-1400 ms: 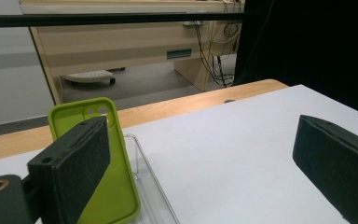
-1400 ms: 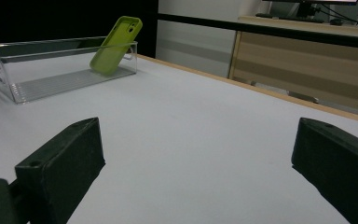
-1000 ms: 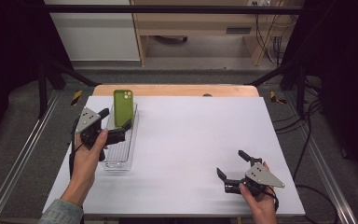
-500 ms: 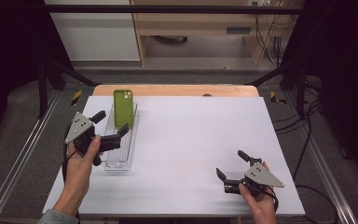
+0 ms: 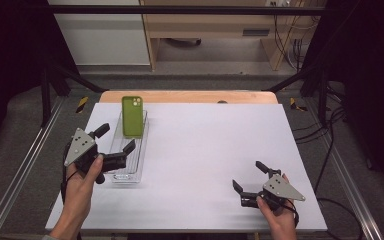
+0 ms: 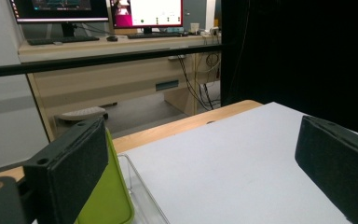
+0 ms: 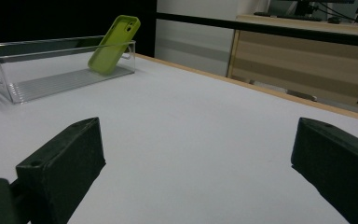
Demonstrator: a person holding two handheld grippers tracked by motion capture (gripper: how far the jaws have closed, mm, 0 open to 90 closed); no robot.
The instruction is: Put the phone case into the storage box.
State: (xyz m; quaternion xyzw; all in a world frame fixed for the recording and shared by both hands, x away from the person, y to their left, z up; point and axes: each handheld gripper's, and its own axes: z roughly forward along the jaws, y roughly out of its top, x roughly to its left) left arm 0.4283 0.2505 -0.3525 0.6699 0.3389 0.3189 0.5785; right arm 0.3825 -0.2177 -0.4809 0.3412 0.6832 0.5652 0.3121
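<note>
- Jaws of left gripper (image 5: pixel 114 146) spread wide, nothing between them — the left gripper view has both black pads far apart with bare table between.
- Jaws of right gripper (image 5: pixel 250 181) also spread, empty; it sits low near the table's 5 o'clock corner, well apart from everything.
- Green phone case (image 5: pixel 132 116) stands tilted inside the clear tray (image 5: pixel 125 175), leaning on the tray's far end wall, camera cutout up — at about 11 o'clock on the white table (image 5: pixel 215 150).
- Same case seen from the right gripper view (image 7: pixel 113 44), propped against the end of the tray (image 7: pixel 37 84), lower edge on the ribbed floor.
- In the left gripper view the case (image 6: pixel 103 200) is just beside the left pad, partly hidden by it; touching or not — cannot tell.
- Left gripper hangs over the tray's near half, pointing toward 2 o'clock, so the case lies at roughly 12 o'clock from its tips.
- Step in hand, as a judgement: looks like the approach phase for picking the case out of the tray; no grasp made yet.
- Next move likely calls for turning the left gripper toward 12 o'clock, bringing the open jaws around the case's edges above the tray wall, then closing.
- Care point: the case is only leaning, so a nudge could slide it flat onto the tray floor; the tray is light and may shift too.
- Right gripper probably idle, or free to steady the tray.
</note>
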